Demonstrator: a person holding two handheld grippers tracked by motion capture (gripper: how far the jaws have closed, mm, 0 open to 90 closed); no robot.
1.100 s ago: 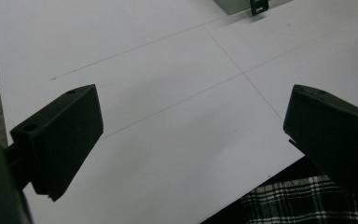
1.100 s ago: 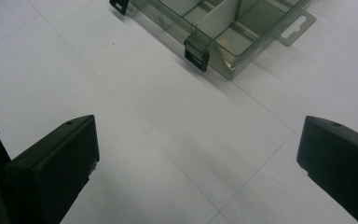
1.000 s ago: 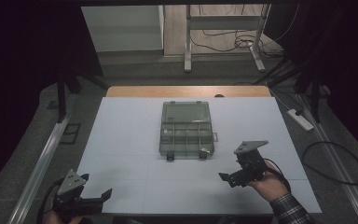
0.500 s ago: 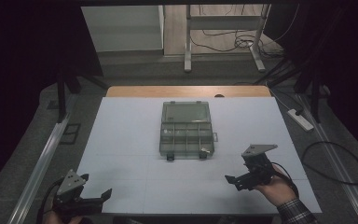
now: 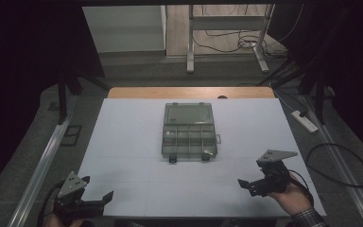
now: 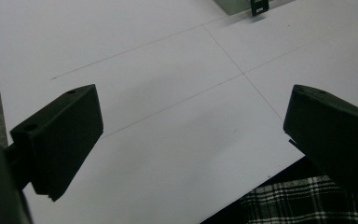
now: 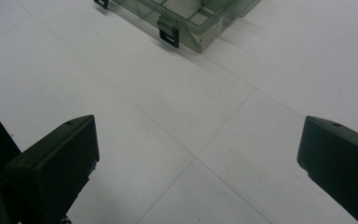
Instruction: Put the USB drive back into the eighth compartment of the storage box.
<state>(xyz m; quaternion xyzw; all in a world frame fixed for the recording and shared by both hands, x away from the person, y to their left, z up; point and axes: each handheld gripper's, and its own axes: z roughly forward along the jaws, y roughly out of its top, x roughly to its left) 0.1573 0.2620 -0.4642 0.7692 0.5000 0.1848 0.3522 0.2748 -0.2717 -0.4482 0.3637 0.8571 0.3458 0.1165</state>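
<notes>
A clear grey compartment box [image 5: 189, 130] lies shut at the middle of the white table [image 5: 123, 142], its two black latches facing me. My left gripper [image 5: 97, 189] sits at the near left corner, open and holding nothing. In the left gripper view its jaws [image 6: 191, 135] stand wide apart over bare table, with the box's latch [image 6: 258, 7] at the top edge. A hand holds my right gripper [image 5: 251, 178] at the near right, open and pointing left towards the box. The right gripper view has the wide-spread gripper [image 7: 196, 158] well short of the box's corner [image 7: 191, 14].
A wooden strip [image 5: 189, 92] borders the table's far edge. On the floor to the right lie a power strip [image 5: 305, 121] and a looped cable [image 5: 345, 165]. Desk legs [image 5: 189, 47] stand behind the table. A plaid sleeve [image 6: 307, 200] lies below the table's near edge.
My right gripper has drawn back to the right and towards the near edge, away from the box. The left gripper has barely shifted.
</notes>
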